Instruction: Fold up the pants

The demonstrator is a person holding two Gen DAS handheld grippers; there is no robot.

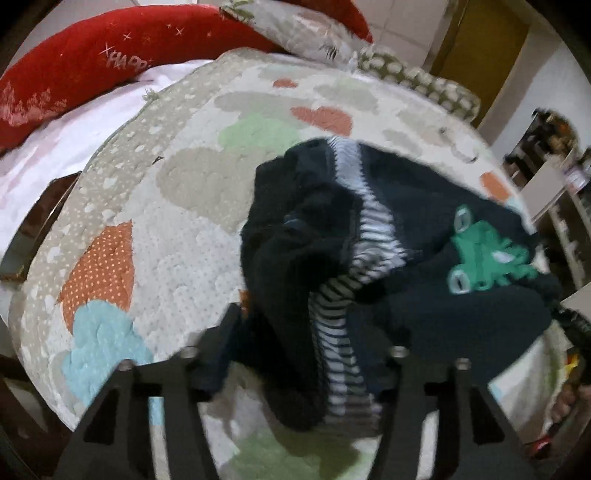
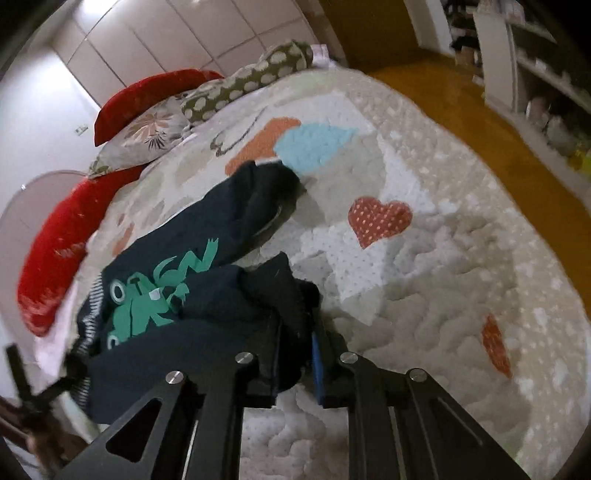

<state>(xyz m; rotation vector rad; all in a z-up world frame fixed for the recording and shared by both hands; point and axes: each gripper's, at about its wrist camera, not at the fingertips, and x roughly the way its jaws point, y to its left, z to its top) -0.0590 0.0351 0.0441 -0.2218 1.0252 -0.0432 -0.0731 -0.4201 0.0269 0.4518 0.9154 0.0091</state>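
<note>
The pants (image 1: 406, 236) are dark navy with a green frog print and a black-and-white striped lining. They hang bunched above the quilted bedspread (image 1: 155, 206). My left gripper (image 1: 306, 354) is shut on the waist end, with striped fabric bulging between the jaws. In the right wrist view the pants (image 2: 207, 258) stretch away to the left, legs trailing onto the bedspread (image 2: 424, 280). My right gripper (image 2: 295, 354) is shut on a dark fold of the pants. The left gripper (image 2: 40, 391) shows blurred at the lower left.
Red pillows (image 1: 74, 66) and a floral pillow (image 1: 295, 29) lie at the head of the bed. A spotted olive cushion (image 2: 255, 77) lies at the far edge. Yellow floor (image 2: 498, 136) and shelves (image 2: 535, 66) are to the right of the bed.
</note>
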